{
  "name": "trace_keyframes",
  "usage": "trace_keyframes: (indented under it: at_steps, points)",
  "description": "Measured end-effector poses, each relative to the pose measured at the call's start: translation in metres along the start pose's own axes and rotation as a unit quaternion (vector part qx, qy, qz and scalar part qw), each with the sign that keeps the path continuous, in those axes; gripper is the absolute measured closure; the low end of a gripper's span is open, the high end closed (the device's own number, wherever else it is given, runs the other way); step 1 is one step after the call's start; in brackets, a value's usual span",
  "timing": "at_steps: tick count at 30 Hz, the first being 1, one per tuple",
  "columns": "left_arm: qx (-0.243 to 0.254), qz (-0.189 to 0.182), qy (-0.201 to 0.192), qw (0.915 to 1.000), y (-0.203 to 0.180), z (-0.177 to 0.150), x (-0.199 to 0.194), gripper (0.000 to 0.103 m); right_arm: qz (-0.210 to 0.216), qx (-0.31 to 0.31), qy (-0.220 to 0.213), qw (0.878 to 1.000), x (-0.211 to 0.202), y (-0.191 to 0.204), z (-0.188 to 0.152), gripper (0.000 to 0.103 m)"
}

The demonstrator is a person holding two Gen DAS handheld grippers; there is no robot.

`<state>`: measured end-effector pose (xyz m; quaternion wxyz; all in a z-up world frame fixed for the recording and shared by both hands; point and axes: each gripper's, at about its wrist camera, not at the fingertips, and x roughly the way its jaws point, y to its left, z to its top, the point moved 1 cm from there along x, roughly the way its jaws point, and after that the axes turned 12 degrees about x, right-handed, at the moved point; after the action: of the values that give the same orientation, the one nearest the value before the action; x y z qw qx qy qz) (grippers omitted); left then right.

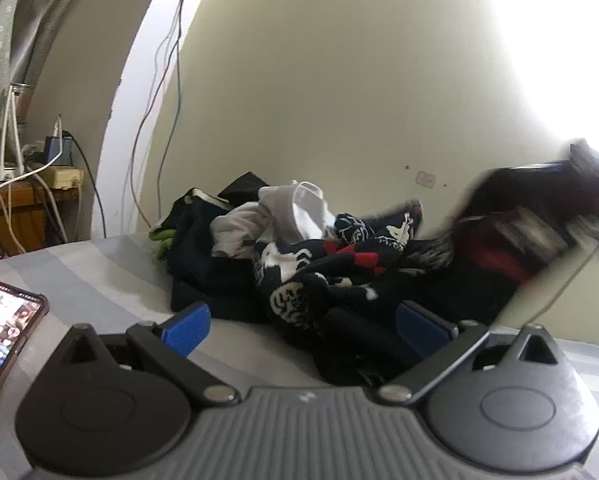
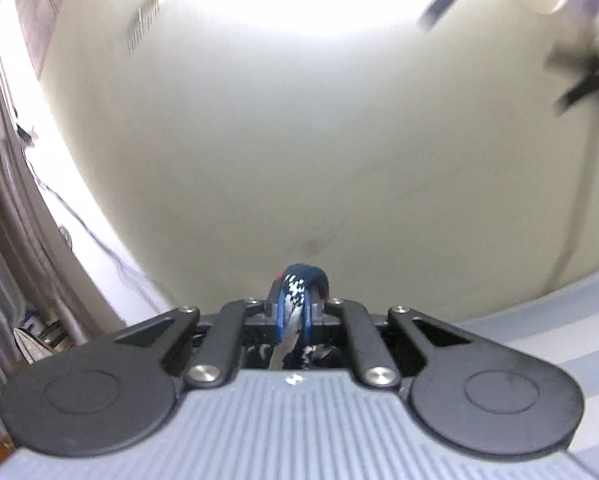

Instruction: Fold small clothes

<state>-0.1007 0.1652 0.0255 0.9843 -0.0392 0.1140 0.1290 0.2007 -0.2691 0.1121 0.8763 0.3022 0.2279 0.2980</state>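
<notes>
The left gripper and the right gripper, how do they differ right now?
The left gripper has its blue-padded fingers spread wide with nothing between them, while the right gripper is shut on a fold of navy-and-white patterned knit fabric. The left points low at the pile of dark and white clothes on the grey striped bed; the right points up at the cream wall. Both share the same black and grey build.

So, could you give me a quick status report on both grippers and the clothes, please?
Left gripper open, low over the clothes pile. Right gripper shut on navy patterned garment, lifted clear. Phone on the bed at left, not obstructing.
</notes>
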Motion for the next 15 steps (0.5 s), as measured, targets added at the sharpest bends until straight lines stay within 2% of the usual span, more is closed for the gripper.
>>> trace_keyframes:
  at_steps: [5,7,9,10,11,13,15]
  points:
    - [0.029,-0.027,0.019,0.999,-0.015,0.007,0.005,0.0,-0.075,0.003,-0.059,0.995,-0.087,-0.041,-0.005,0.091]
    - [0.044,-0.045,0.025,0.9977,-0.024,0.011,0.008,0.0,-0.111,0.038,-0.091,0.989,-0.11,-0.069,-0.014,0.091]
    - [0.049,-0.069,0.034,0.9959,-0.034,0.017,0.013,0.0,-0.147,0.081,-0.104,0.98,-0.139,-0.096,-0.022,0.089]
    - [0.05,-0.085,0.04,0.9944,-0.04,0.02,0.015,0.0,-0.19,0.101,-0.098,0.972,-0.143,-0.115,-0.033,0.088]
    - [0.051,-0.097,0.046,0.9929,-0.046,0.023,0.018,0.0,-0.222,0.112,-0.088,0.965,-0.146,-0.13,-0.042,0.082]
    - [0.054,-0.127,0.059,0.9886,-0.059,0.026,0.024,0.0,-0.264,0.125,-0.09,0.952,-0.154,-0.15,-0.056,0.049]
    - [0.054,-0.157,0.081,0.9828,-0.07,0.026,0.032,0.0,-0.307,0.109,-0.103,0.94,-0.155,-0.151,-0.073,0.047]
